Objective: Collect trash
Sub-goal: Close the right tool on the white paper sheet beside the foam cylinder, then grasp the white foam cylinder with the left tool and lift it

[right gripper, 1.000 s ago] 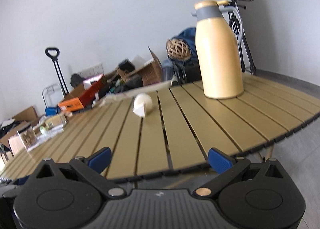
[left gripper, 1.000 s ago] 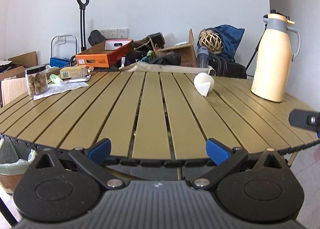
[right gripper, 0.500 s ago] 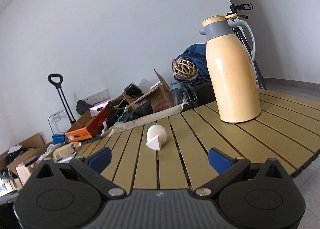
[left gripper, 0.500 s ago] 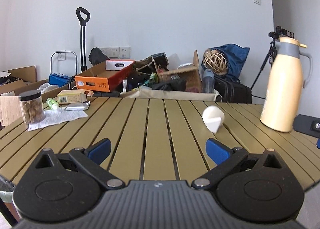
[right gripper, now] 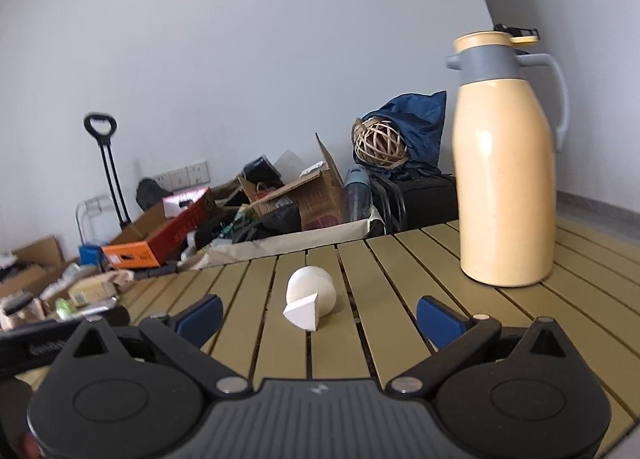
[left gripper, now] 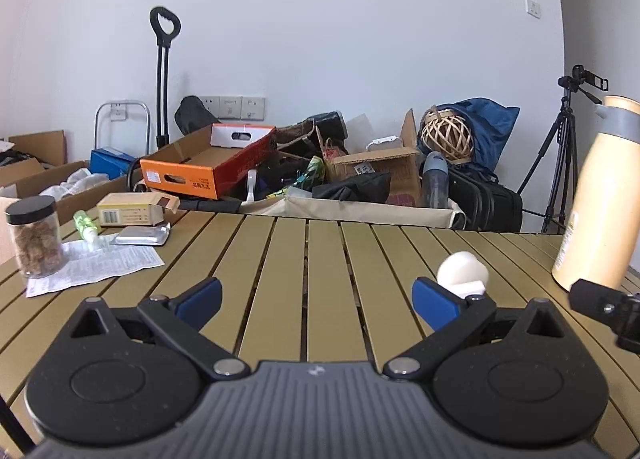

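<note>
- The right tongs (right gripper: 318,315) are held spread wide and empty above the near part of the counter (right gripper: 392,275), with nothing between the blue pads.
- The white paper cup (right gripper: 311,297), taken here as the trash to be collected, is seen lying on its side at 12 o'clock from them, just beyond the tips, its crumpled mouth turned toward the camera.
- The left tongs (left gripper: 316,297) are likewise parted and empty; from that view the white paper cup (left gripper: 462,273) is found at about 2 o'clock, partly hidden behind the right-hand pad.
- For a clean pick, the right tongs would best be kept level and low, so that the rounded body is bracketed before any squeeze; only a light squeeze is advised, since thin paper is judged likely to collapse or roll away along the slats.
- The tall yellow flask (right gripper: 506,163) stands at 2 o'clock, well apart from the cup, and should be given room.
- The counter is made of olive slats with gaps, into which a corner could catch.
- At its 10 o'clock edge a printed sheet (left gripper: 94,265), a jar (left gripper: 34,237) and a small carton (left gripper: 136,211) are noted; beyond, cardboard boxes, bags and a tripod (left gripper: 566,151) are piled against a white wall.
</note>
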`<state>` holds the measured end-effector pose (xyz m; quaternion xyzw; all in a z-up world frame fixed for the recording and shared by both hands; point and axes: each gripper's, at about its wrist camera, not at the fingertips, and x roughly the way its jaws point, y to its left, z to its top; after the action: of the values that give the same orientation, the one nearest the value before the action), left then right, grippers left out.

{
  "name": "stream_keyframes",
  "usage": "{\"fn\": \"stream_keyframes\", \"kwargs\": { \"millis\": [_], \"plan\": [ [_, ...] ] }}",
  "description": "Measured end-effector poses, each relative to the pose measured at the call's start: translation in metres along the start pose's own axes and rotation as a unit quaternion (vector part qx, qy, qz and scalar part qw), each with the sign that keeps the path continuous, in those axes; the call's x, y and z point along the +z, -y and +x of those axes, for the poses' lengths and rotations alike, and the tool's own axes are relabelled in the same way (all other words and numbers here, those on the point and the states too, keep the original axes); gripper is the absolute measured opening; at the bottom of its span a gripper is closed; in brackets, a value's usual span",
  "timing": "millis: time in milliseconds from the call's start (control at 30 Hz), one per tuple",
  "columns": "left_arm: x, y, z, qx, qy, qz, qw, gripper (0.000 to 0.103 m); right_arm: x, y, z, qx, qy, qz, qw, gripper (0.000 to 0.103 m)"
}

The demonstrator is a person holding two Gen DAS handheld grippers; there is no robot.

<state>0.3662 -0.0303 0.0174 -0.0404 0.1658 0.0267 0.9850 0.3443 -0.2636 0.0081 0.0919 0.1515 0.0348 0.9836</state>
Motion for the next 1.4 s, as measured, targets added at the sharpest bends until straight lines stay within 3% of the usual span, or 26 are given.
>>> {"fn": "stream_keyframes", "kwargs": {
  "millis": [367,567,733,867,967,1000,1400],
  "plan": [
    [0.002,-0.034,0.054,-0.003,-0.018,-0.012,0.9998,0.103,0.004,-0.03,0.112,-0.043,-0.088,-0.037,0.995,0.101],
    [0.007,-0.062,0.069,-0.008,-0.038,-0.05,0.998,0.103,0.003,-0.047,0.157,-0.064,-0.133,-0.064,0.987,0.089],
    [0.006,-0.068,0.071,-0.009,-0.045,-0.058,0.9972,0.103,0.001,-0.046,0.184,-0.071,-0.159,-0.038,0.984,0.076],
    [0.006,-0.069,0.074,-0.014,-0.051,-0.062,0.9967,0.103,0.0,-0.049,0.197,-0.073,-0.173,-0.049,0.981,0.072],
    [0.005,-0.069,0.076,-0.018,-0.055,-0.064,0.9963,0.103,-0.003,-0.051,0.2,-0.074,-0.185,-0.054,0.978,0.047],
    [0.005,-0.069,0.076,-0.021,-0.057,-0.063,0.9962,0.103,-0.003,-0.05,0.2,-0.072,-0.186,-0.052,0.979,0.033],
    [0.002,-0.055,0.077,-0.033,-0.064,-0.036,0.9968,0.103,0.003,-0.041,0.176,-0.039,-0.161,-0.031,0.986,0.028]
  ]
}}
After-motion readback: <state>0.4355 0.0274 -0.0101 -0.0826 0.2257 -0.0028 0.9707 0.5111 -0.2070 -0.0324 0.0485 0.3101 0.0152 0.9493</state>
